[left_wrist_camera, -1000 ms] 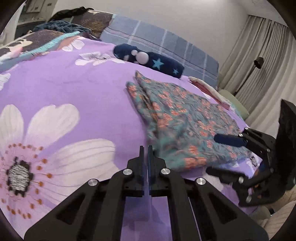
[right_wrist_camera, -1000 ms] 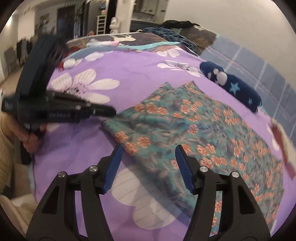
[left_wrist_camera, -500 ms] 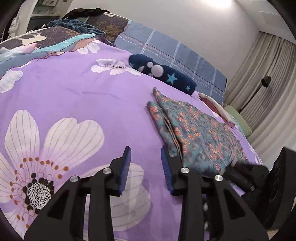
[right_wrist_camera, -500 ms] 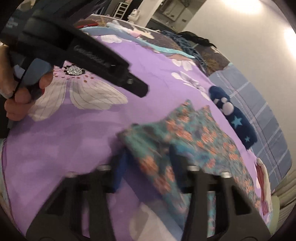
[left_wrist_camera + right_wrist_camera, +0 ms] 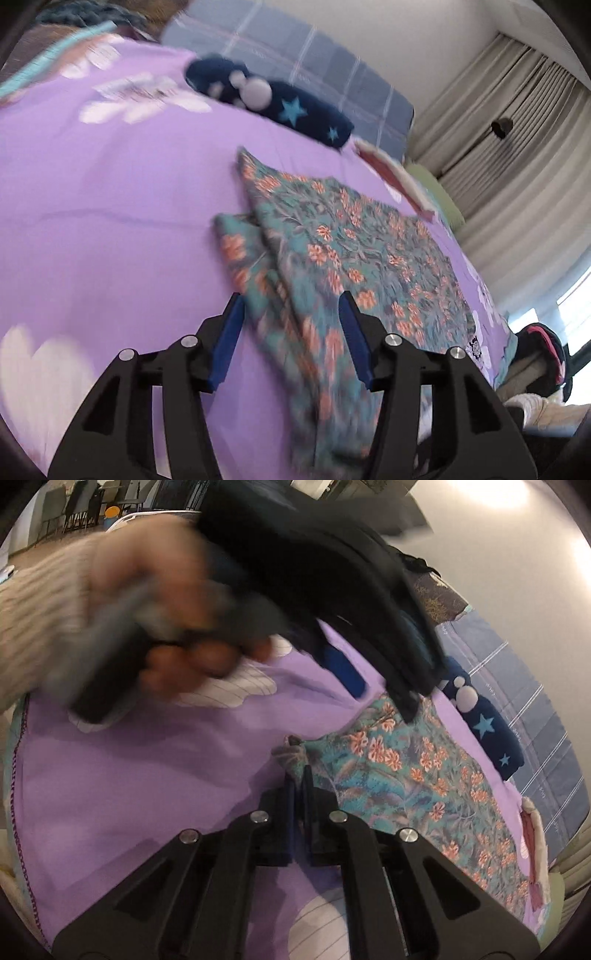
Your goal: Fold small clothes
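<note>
A teal garment with orange flowers [image 5: 354, 251] lies folded on the purple flowered bedspread [image 5: 110, 192]. My left gripper [image 5: 291, 317] is open, its blue-padded fingers astride the garment's near edge, just above it. In the right wrist view my right gripper [image 5: 300, 775] is shut on the near corner of the same garment [image 5: 406, 771]. The left gripper [image 5: 347, 672] and the hand holding it pass blurred across the upper part of that view.
A navy plush roll with stars [image 5: 273, 99] lies at the far side by a blue plaid pillow [image 5: 295, 77]. A red and cream cloth [image 5: 395, 177] lies beyond the garment. Curtains [image 5: 517, 166] hang at the right, past the bed's edge.
My left gripper opened wide and moved right over the garment's near edge. My right gripper went from open to shut on the garment's corner.
</note>
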Demonstrator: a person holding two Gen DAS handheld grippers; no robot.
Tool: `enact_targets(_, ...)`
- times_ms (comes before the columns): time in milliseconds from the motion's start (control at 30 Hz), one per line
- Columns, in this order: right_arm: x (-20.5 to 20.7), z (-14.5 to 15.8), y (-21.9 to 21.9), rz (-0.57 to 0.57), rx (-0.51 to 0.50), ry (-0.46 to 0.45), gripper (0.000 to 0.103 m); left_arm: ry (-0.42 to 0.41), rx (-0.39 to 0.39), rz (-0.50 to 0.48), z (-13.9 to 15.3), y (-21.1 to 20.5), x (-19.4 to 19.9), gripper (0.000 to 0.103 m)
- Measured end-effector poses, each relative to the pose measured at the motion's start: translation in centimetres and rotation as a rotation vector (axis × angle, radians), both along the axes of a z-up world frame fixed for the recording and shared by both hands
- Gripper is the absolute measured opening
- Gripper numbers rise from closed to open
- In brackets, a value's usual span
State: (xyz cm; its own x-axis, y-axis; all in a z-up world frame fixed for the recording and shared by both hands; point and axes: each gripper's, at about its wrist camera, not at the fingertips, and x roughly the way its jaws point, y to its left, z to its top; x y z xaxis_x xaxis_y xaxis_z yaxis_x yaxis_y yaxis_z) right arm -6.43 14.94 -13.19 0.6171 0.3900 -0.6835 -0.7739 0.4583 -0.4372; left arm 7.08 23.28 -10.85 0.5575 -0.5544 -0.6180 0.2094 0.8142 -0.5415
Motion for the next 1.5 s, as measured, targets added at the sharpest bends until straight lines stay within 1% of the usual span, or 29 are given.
enact_targets(33,0.0,0.0,0.0,-0.003,0.003,0.004,0.004,0.015,-0.003,-0.005,-0.4,-0.4,1.1,0.052)
enact_targets(67,0.0,0.1,0.1,-0.005,0.004,0.006,0.004,0.013,-0.007,0.009,-0.6,-0.7,2.2,0.045)
enact_targets(100,0.0,0.2,0.1,-0.009,0.008,0.009,0.004,0.014,-0.007,0.029,-0.6,-0.7,3.0,0.007)
enact_targets(133,0.0,0.6,0.1,-0.018,0.026,0.01,0.004,0.017,-0.03,0.05,-0.3,-0.5,3.6,0.007)
enact_targets(200,0.3,1.5,0.0,-0.027,0.07,0.016,0.004,-0.041,-0.074,0.086,1.0,0.0,3.3,0.007)
enact_targets(267,1.0,2.2,0.0,-0.045,0.11,0.051,0.004,-0.09,-0.049,0.085,1.7,-0.2,2.7,0.007)
enact_targets(300,1.3,2.1,0.0,-0.05,0.111,0.072,0.004,-0.08,-0.025,0.088,1.4,-0.3,2.7,0.007)
enact_targets(367,1.8,0.9,0.2,-0.057,0.086,0.121,0.004,-0.008,0.004,0.097,-0.6,-0.4,3.4,0.007)
enact_targets(400,1.7,0.6,0.2,-0.056,0.075,0.117,0.004,0.019,-0.012,0.097,-1.7,-0.2,3.5,0.008)
enact_targets(467,1.3,0.8,0.0,-0.048,0.081,0.098,0.005,0.024,-0.109,0.103,-2.1,1.0,3.4,0.011)
enact_targets(500,1.3,1.0,-0.2,-0.043,0.092,0.108,0.006,0.029,-0.13,0.112,-2.0,1.5,3.4,0.015)
enact_targets(567,1.2,1.4,-1.0,-0.037,0.113,0.132,0.015,0.024,-0.111,0.12,-1.8,1.5,3.5,0.019)
enact_targets(600,1.0,1.5,-1.3,-0.039,0.111,0.126,0.018,0.021,-0.104,0.114,-1.6,1.4,3.4,0.024)
enact_targets(633,0.2,1.6,-1.5,-0.043,0.094,0.094,0.023,0.016,-0.097,0.1,-1.5,1.1,3.4,0.033)
enact_targets(667,-0.2,1.4,-1.7,-0.047,0.069,0.057,0.028,0.009,-0.1,0.083,-1.3,0.8,3.4,0.037)
enact_targets(700,-0.4,1.2,-1.9,-0.053,0.046,0.031,0.03,0.004,-0.099,0.064,-1.2,0.5,3.5,0.045)
enact_targets(733,-0.7,0.9,-2.1,-0.064,0.011,-0.001,0.03,0.0,-0.094,0.053,-1.0,0.2,3.5,0.048)
enact_targets(767,-0.6,0.7,-2.2,-0.068,-0.001,-0.009,0.031,0.0,-0.083,0.039,-0.9,-0.2,3.7,0.048)
enact_targets(867,-0.4,0.3,-1.5,-0.094,-0.025,-0.032,0.034,0.019,-0.079,-0.002,-1.1,-1.1,4.5,0.048)
enact_targets(967,0.2,-0.2,0.4,-0.121,-0.056,-0.082,0.035,0.051,-0.103,-0.032,-1.1,-1.3,5.9,0.048)
enact_targets(1000,0.4,-0.5,1.1,-0.124,-0.069,-0.099,0.035,0.06,-0.106,-0.037,-1.1,-1.4,6.3,0.044)
enact_targets(1033,0.5,-0.8,1.9,-0.123,-0.078,-0.126,0.035,0.071,-0.103,-0.039,-1.1,-1.5,6.9,0.036)
enact_targets(1067,0.6,-0.9,2.4,-0.122,-0.086,-0.141,0.034,0.079,-0.096,-0.037,-1.2,-1.5,7.2,0.032)
enact_targets(1100,0.8,-0.9,2.7,-0.119,-0.088,-0.143,0.034,0.089,-0.089,-0.035,-1.3,-1.6,7.6,0.024)
enact_targets(1133,1.1,-0.8,3.0,-0.12,-0.084,-0.135,0.03,0.093,-0.088,-0.034,-1.4,-1.6,7.9,0.017)
enact_targets(1167,1.1,-0.7,3.0,-0.126,-0.08,-0.131,0.018,0.101,-0.094,-0.031,-1.5,-1.6,8.2,0.015)
enact_targets(1200,1.4,-0.5,2.8,-0.14,-0.071,-0.126,0.012,0.107,-0.102,-0.028,-1.6,-1.5,8.3,0.012)
enact_targets(1300,1.9,1.3,1.3,-0.154,0.037,-0.073,0.009,0.093,-0.081,-0.019,-0.9,-2.0,8.3,0.01)
enact_targets(1500,1.6,5.6,-2.5,-0.185,0.215,-0.062,0.008,0.025,-0.083,-0.026,2.6,-3.3,7.9,0.01)
